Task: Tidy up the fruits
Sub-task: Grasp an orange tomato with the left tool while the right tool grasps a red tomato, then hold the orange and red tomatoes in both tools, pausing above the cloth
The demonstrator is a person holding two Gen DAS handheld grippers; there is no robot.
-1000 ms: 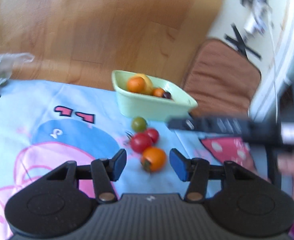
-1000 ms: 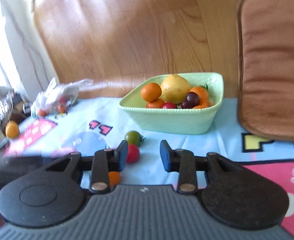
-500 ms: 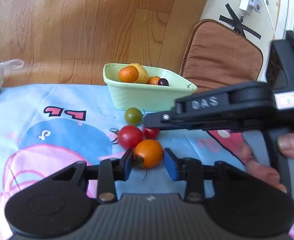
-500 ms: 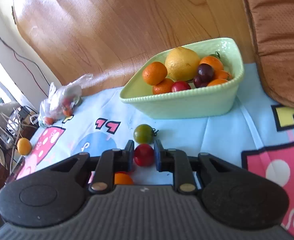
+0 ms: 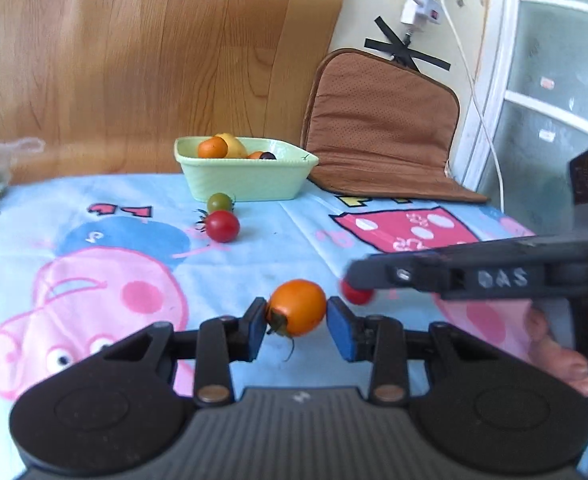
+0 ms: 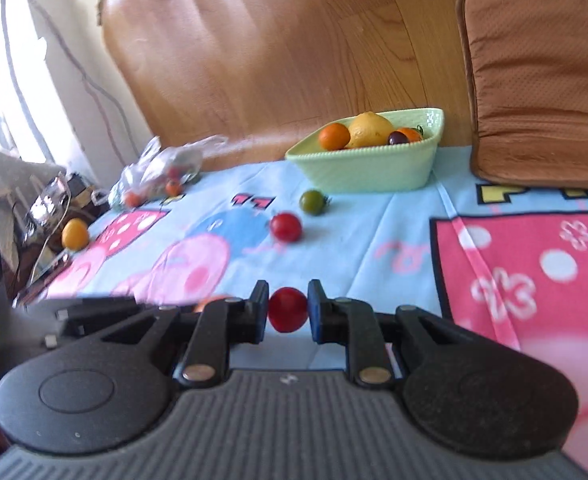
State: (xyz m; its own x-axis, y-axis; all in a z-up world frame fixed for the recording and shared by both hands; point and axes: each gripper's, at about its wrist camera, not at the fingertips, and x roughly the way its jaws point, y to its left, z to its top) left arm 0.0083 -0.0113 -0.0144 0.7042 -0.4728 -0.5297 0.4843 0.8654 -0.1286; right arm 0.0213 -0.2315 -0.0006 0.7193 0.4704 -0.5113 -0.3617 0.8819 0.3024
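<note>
My left gripper (image 5: 296,319) is shut on an orange tomato (image 5: 297,307) and holds it above the cartoon cloth. My right gripper (image 6: 288,307) is shut on a small red tomato (image 6: 288,309); it also shows in the left wrist view (image 5: 355,295) at the tip of the right gripper (image 5: 357,276). A red tomato (image 5: 222,226) (image 6: 286,227) and a green tomato (image 5: 219,202) (image 6: 312,201) lie on the cloth in front of the pale green bowl (image 5: 246,184) (image 6: 373,172). The bowl holds an orange, a lemon and small fruits.
A brown cushion (image 5: 381,128) (image 6: 541,80) leans against the wall right of the bowl. A plastic bag with small fruits (image 6: 162,172) lies at the cloth's far left, and a yellow fruit (image 6: 74,233) lies beyond its left edge. A wooden board stands behind.
Both grippers closed on their tomatoes and lifted them back, away from the bowl. The red and green tomatoes stay on the cloth.
</note>
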